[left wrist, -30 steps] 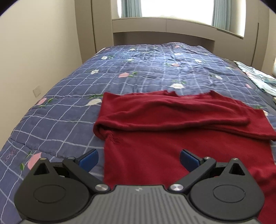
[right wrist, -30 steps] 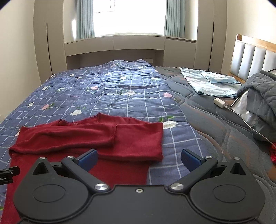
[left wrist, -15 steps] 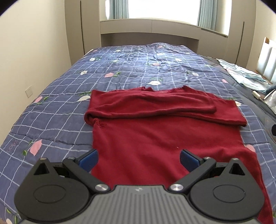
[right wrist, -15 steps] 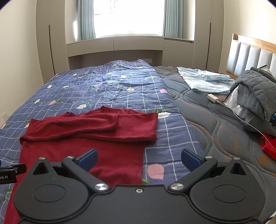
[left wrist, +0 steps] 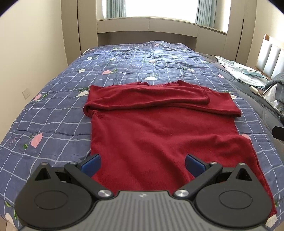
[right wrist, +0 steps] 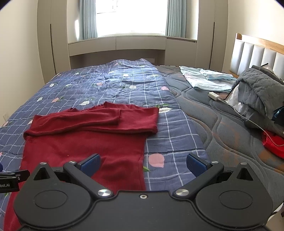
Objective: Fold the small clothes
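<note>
bed: blue checked quilt (left wrist: 124, 74) | red sweater (left wrist: 159, 135) flat | window (right wrist: 131, 16) behind

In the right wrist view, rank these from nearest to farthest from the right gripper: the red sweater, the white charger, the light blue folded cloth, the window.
From the right gripper:
1. red sweater, just ahead, to the left.
2. white charger, farther, on the right.
3. light blue folded cloth, behind the charger, right.
4. window, on the far wall.
</note>
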Demonstrator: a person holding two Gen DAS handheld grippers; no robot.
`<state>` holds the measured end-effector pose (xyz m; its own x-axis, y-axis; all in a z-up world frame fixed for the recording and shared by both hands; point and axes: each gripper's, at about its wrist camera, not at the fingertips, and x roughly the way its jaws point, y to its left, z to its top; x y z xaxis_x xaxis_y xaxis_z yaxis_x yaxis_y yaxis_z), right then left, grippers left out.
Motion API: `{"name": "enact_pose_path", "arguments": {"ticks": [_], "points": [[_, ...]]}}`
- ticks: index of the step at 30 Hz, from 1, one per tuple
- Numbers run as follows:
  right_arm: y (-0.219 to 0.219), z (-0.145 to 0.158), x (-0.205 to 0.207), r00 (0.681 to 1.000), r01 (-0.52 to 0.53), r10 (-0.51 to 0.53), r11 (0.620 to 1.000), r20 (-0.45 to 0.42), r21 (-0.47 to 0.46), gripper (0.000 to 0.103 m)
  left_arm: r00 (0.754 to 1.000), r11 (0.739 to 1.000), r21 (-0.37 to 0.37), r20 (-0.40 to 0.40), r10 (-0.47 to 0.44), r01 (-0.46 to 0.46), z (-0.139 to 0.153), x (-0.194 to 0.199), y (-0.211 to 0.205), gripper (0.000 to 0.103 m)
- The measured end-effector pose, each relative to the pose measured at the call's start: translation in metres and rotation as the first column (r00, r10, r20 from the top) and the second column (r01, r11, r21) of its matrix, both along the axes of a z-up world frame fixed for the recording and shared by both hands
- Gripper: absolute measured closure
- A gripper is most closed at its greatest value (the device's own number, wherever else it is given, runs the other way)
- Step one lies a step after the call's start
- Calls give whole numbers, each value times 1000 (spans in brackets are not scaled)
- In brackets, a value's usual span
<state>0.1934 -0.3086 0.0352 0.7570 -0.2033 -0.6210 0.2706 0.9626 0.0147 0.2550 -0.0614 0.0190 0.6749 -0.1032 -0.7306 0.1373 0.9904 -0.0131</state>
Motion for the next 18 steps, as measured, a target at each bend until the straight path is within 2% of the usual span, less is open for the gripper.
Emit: {"name": "enact_pose_path", "arguments": {"ticks": [8, 18], "points": [[0, -19, -16, 999, -5, 6, 999, -37, 33, 1, 999, 1000, 17, -28, -18, 18, -10, -15, 0, 0], [-8, -96, -56, 990, -62, 87, 975, -110, 211, 1, 993, 997, 70, -108, 43, -35, -40, -39, 26, 0]]}}
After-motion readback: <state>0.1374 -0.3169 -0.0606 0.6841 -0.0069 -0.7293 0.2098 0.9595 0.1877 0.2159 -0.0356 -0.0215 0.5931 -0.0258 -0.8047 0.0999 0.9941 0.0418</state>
